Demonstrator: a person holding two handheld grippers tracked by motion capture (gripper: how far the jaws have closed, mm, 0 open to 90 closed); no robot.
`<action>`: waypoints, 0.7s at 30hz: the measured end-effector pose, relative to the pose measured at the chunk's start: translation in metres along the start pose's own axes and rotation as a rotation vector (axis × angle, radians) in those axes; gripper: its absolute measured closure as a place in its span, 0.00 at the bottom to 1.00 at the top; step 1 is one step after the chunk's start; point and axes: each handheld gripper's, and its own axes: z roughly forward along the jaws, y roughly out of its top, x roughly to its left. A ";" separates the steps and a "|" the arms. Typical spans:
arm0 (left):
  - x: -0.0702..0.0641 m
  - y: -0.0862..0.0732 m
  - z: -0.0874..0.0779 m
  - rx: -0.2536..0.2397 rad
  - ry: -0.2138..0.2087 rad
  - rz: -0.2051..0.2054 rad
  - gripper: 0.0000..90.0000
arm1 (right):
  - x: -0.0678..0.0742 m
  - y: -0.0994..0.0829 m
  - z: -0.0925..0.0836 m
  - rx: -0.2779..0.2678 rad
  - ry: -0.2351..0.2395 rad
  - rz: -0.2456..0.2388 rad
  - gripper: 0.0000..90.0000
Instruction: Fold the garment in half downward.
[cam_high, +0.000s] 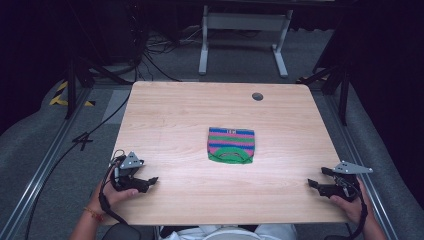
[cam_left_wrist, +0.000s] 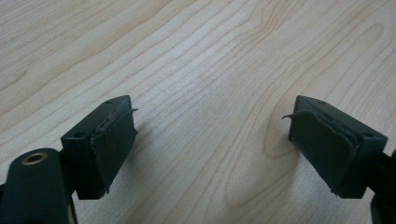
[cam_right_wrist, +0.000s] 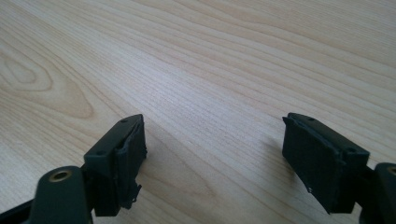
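Note:
A folded striped cloth (cam_high: 231, 145), pink, blue and green, lies flat in the middle of the wooden table (cam_high: 170, 115). My left gripper (cam_high: 151, 181) rests near the table's front left corner, held by a hand, well left of the cloth. In the left gripper view its jaws (cam_left_wrist: 212, 135) stand wide apart over bare wood with nothing between them. My right gripper (cam_high: 312, 183) sits near the front right edge, pointing inward, far right of the cloth. Its jaws (cam_right_wrist: 215, 149) also stand wide apart over bare wood.
A round grommet hole (cam_high: 257, 96) marks the table's far side. Beyond the table stands a white desk frame (cam_high: 245, 30) on grey carpet. Cables (cam_high: 90, 135) trail along the floor at the left, beside a metal rail.

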 end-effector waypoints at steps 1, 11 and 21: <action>0.001 0.001 0.000 -0.006 0.018 0.009 0.17 | 0.000 0.000 0.000 0.000 -0.001 0.000 0.24; 0.001 0.002 0.002 -0.007 0.033 -0.002 0.16 | 0.000 0.000 0.001 0.005 -0.006 0.008 0.23; 0.001 0.002 0.002 -0.007 0.034 -0.002 0.16 | -0.001 0.001 0.001 0.005 -0.011 0.010 0.22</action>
